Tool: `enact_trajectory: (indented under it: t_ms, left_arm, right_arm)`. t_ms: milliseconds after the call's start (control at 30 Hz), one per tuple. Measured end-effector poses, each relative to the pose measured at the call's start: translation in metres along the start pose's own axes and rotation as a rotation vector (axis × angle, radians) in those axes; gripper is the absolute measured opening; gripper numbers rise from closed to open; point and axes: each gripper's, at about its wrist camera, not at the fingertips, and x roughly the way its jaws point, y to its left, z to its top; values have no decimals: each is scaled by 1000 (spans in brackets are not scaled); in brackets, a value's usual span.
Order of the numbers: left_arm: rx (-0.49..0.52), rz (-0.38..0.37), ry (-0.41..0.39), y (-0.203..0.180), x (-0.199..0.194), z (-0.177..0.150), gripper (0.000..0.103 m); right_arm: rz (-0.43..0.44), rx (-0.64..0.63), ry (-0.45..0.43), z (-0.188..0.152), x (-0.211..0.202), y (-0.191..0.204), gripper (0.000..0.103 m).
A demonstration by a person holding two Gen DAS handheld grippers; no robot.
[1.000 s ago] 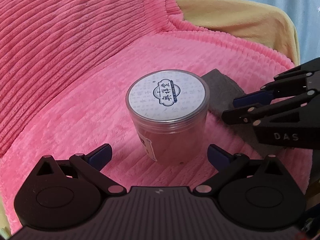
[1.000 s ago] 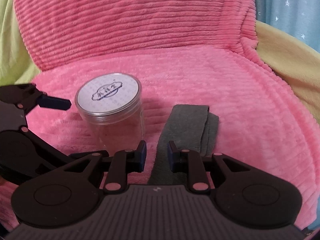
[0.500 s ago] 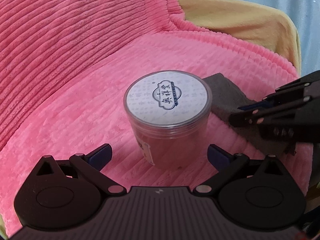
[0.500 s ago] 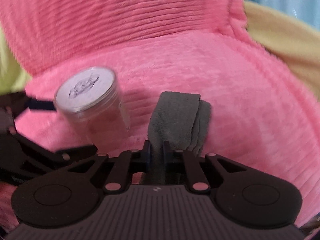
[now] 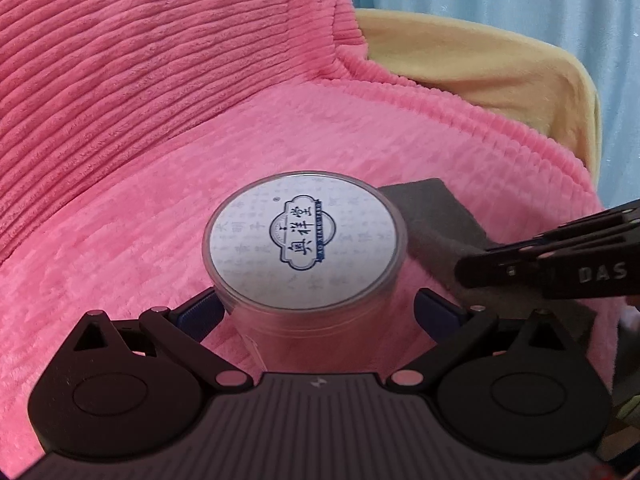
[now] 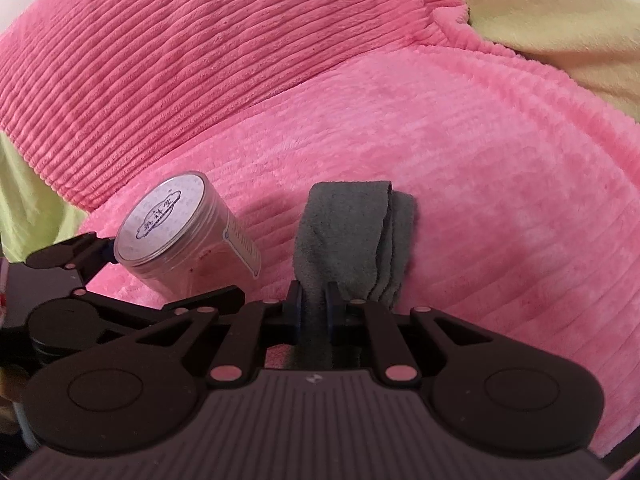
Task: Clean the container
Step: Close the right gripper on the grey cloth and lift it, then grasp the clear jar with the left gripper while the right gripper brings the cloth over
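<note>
Left wrist view: left gripper (image 5: 316, 312) spread wide, straddling clear container (image 5: 306, 276) without clear contact; jar upright on pink blanket (image 5: 160, 200), white lid (image 5: 304, 244) on. Grey cloth (image 5: 440, 220) just right of the container.

Right wrist view: right gripper (image 6: 314, 308) clenched on grey cloth (image 6: 348, 236), right of the container (image 6: 188, 236).

A clear plastic jar (image 5: 316, 312) with a white printed lid (image 5: 304, 244) stands on the pink ribbed blanket (image 5: 160, 160), between the spread fingers of the left gripper (image 5: 320, 312). To its right, the right gripper (image 5: 472, 272) rests on a grey cloth (image 5: 440, 216).
</note>
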Motion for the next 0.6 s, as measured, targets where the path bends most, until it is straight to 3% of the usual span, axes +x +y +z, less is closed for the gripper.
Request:
enact_trajectory:
  t_ms: [200, 400, 600]
  left_arm:
    - [13, 6, -22, 1, -2, -1, 86]
    - [74, -35, -21, -12, -15, -8, 86]
    - [123, -69, -14, -26, -30, -17, 86]
  right_arm:
    - [17, 11, -21, 1, -5, -2, 9]
    - [48, 14, -99, 4, -24, -4, 9]
    - [160, 58, -197, 7, -50, -6, 9]
